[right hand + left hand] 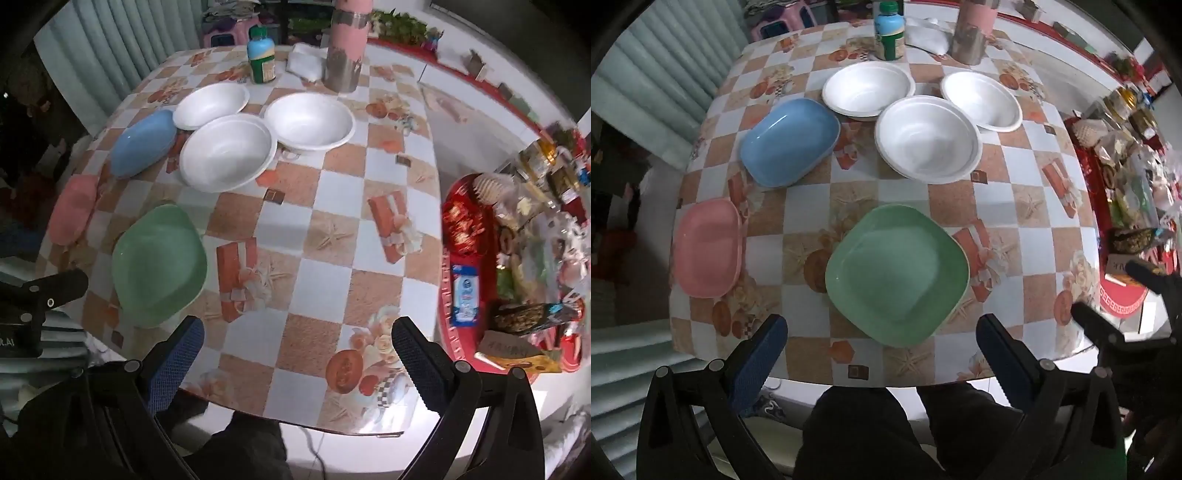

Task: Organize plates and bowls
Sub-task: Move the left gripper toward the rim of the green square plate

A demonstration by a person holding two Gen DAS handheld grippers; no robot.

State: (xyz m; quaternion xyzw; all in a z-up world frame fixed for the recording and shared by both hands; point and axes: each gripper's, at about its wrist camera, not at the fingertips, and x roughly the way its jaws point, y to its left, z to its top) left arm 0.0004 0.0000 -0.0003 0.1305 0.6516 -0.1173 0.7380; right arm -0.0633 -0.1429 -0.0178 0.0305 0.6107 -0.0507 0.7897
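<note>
A green plate [897,275] lies nearest on the checkered table [1015,206], with a pink plate [706,246] to its left and a blue plate [788,142] beyond. Three white foam bowls [929,138] sit behind them, close together. My left gripper [881,334] is open and empty, above the table's near edge just short of the green plate. My right gripper [297,341] is open and empty over the table's near right part; the green plate [159,266], pink plate [72,209], blue plate [142,144] and white bowls [227,152] lie to its left and ahead.
A blue-capped bottle [889,31], a pink and metal flask [971,33] and a white cloth [929,35] stand at the table's far edge. A red tray [448,280] crowded with packets sits right of the table. The right gripper [1115,295] shows at the left view's right edge.
</note>
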